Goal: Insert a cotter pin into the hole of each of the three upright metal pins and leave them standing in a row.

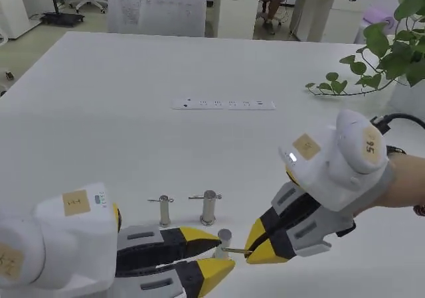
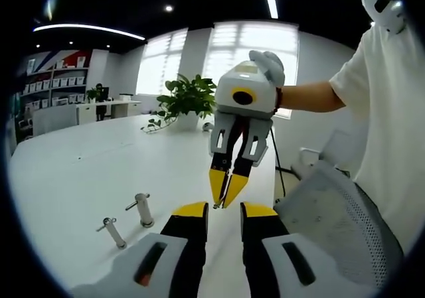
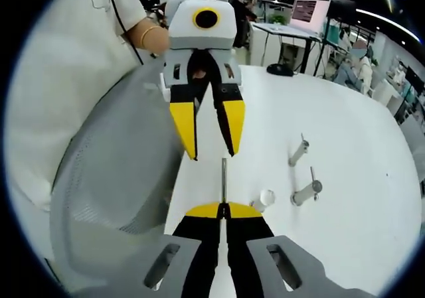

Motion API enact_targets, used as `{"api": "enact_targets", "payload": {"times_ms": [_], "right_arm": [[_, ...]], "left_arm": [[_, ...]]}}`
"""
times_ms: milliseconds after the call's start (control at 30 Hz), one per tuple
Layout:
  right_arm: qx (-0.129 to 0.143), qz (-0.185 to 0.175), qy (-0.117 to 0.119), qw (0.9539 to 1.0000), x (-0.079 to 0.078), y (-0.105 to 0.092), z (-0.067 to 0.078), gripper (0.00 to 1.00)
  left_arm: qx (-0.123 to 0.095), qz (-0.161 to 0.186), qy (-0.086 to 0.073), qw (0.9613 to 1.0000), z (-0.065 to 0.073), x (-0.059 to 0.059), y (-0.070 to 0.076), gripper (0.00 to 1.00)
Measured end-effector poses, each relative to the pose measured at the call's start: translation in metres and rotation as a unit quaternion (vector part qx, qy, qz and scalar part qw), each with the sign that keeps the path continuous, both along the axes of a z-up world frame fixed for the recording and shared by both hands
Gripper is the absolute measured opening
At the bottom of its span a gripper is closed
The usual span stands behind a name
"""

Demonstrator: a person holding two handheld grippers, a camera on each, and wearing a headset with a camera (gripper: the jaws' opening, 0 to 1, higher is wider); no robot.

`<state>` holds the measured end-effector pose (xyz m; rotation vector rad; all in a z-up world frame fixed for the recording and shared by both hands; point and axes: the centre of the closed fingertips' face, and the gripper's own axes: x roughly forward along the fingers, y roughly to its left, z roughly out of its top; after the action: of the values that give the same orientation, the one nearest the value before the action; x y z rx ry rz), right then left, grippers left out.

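Holding a cotter pin (image 3: 224,176) clenched in your right gripper (image 1: 250,253), you have its tip just beside the nearest upright pin (image 1: 224,235). Your left gripper (image 1: 224,253) is released, jaws apart, with its upper tip crowding that same pin. Behind stand a middle pin (image 1: 209,207) and a left pin (image 1: 164,210), each with a cotter through it. A power strip (image 1: 222,104) lies well apart on the table (image 1: 119,112), and a plant (image 1: 388,52) stands at its far right.

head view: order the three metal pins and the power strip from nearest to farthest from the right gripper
1. Bare pin, at the front, just left of the right gripper.
2. Middle pin, behind the first, with a cotter pin through it.
3. Left pin, further left in the same row.
4. Power strip, far back.
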<state>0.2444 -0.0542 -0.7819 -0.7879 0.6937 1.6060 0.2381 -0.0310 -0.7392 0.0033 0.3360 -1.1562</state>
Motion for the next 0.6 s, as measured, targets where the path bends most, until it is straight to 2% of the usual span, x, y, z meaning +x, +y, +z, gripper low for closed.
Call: {"api": "enact_targets", "payload": {"times_ms": [267, 600], "right_arm": [[-0.020, -0.011, -0.011, 0.9997, 0.011, -0.008, -0.007, 0.03], [-0.054, -0.021, -0.035, 0.9977, 0.031, -0.019, -0.021, 0.03]], "left_arm": [[0.000, 0.022, -0.009, 0.9997, -0.003, 0.010, 0.003, 0.24], [0.009, 0.053, -0.003, 0.9985, -0.017, 0.026, 0.007, 0.30]]}}
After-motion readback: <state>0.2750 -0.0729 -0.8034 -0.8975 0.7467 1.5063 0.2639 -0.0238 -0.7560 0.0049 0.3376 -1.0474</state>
